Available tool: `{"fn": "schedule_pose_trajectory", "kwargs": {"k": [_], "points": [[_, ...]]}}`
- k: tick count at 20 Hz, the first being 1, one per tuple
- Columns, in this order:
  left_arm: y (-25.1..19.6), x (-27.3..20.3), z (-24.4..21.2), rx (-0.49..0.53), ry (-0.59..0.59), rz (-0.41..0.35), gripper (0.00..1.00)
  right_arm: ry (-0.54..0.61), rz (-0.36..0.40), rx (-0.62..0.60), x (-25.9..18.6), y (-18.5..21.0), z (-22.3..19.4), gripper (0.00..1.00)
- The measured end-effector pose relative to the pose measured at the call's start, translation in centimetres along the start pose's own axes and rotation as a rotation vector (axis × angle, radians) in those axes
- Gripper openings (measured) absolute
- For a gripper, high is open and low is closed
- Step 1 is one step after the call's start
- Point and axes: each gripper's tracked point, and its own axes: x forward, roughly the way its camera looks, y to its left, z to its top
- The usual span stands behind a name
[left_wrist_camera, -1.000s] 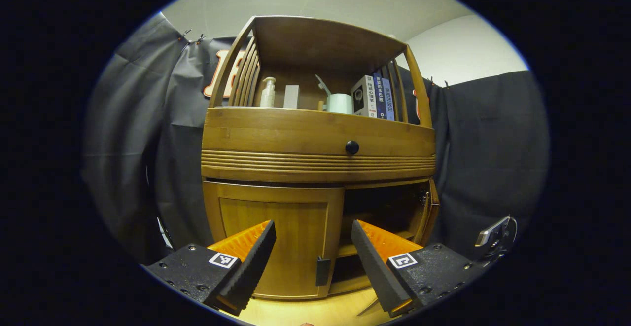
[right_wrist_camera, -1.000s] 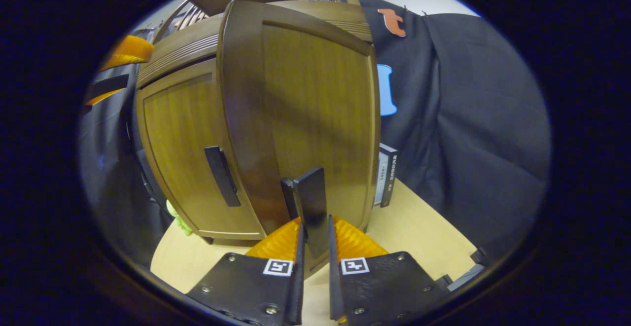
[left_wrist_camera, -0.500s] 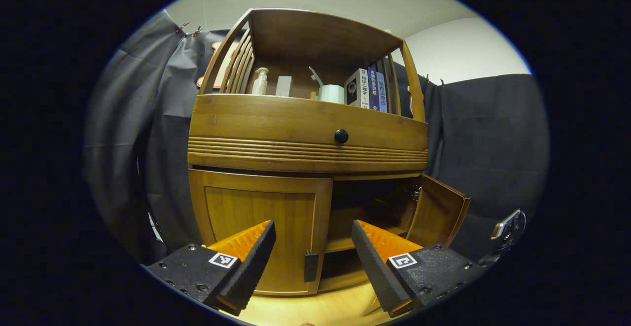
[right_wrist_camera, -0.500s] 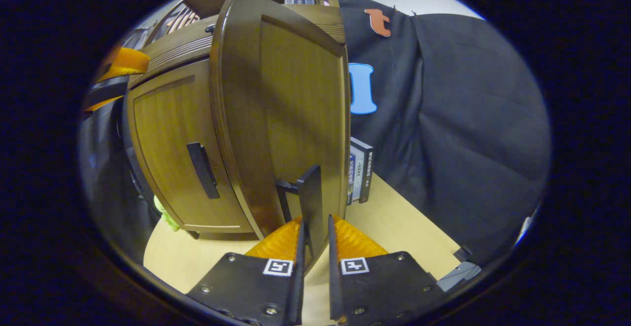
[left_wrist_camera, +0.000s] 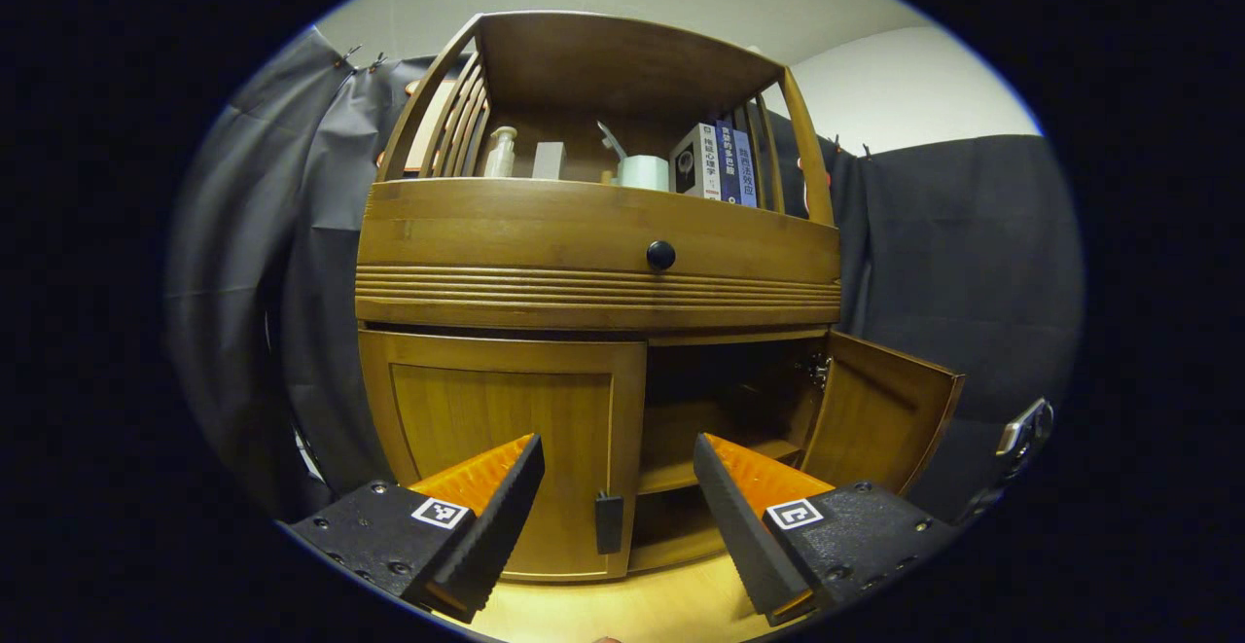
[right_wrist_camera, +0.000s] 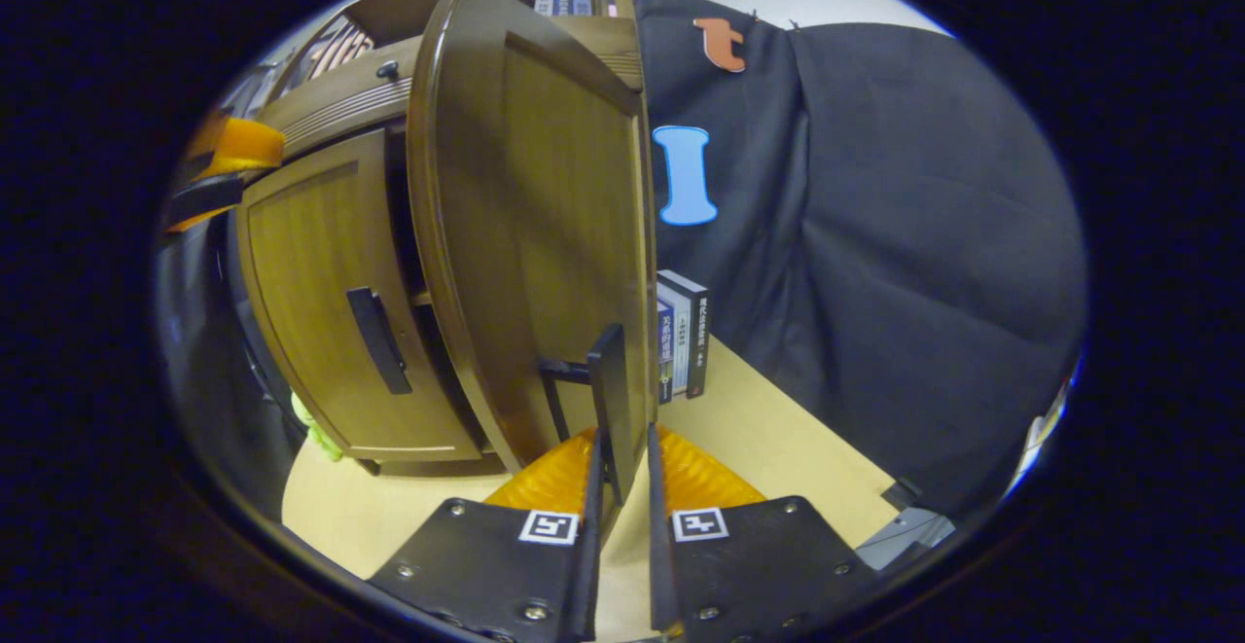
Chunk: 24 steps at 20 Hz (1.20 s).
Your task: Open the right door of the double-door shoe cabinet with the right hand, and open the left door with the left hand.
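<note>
Shoe cabinet: I see it standing on the light wooden table, facing my left camera, with an open shelf on top and a drawer front with a black knob under it.
Right door: swung well out from the cabinet. In the left gripper view it stands angled out at the right, and the dark inside with a shelf board lies open.
Left door: flat against the cabinet front, closed, with its black handle at the lower inner edge.
Right tongs: pressed nearly together, and both orange fingers pinch the right door's black handle, which stands upright between them.
Left tongs: spread wide and holding nothing. I see them near the camera, in front of the left door, with its handle showing in the gap between the fingers. They touch neither the door nor the handle.
Books on table: a few stand upright on the table just beyond the right door.
Shelf items: a pump bottle, a white roll and upright books on the top shelf.
</note>
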Motion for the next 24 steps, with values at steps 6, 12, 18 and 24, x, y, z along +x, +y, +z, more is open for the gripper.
{"fn": "schedule_pose_trajectory", "kwargs": {"k": [6, 12, 18, 24], "points": [[-0.3, 0.6, -0.4, 0.001, 0.005, -0.008, 0.92, -0.042, -0.066, -0.026, -0.2, -2.1, 1.0, 0.22], [-0.9, 1.6, -1.9, -0.003, 0.033, -0.019, 0.96, -0.053, -0.165, -0.013, -1.2, -5.5, 1.1, 0.22], [-1.1, 3.0, -4.5, 0.019, 0.092, -0.024, 0.95, -0.090, -0.337, -0.054, -2.5, -11.0, 2.3, 0.30], [-0.6, 5.7, -8.8, 0.027, 0.169, -0.001, 0.96, -0.171, -0.305, -0.001, -4.5, -10.8, 5.4, 0.46]]}}
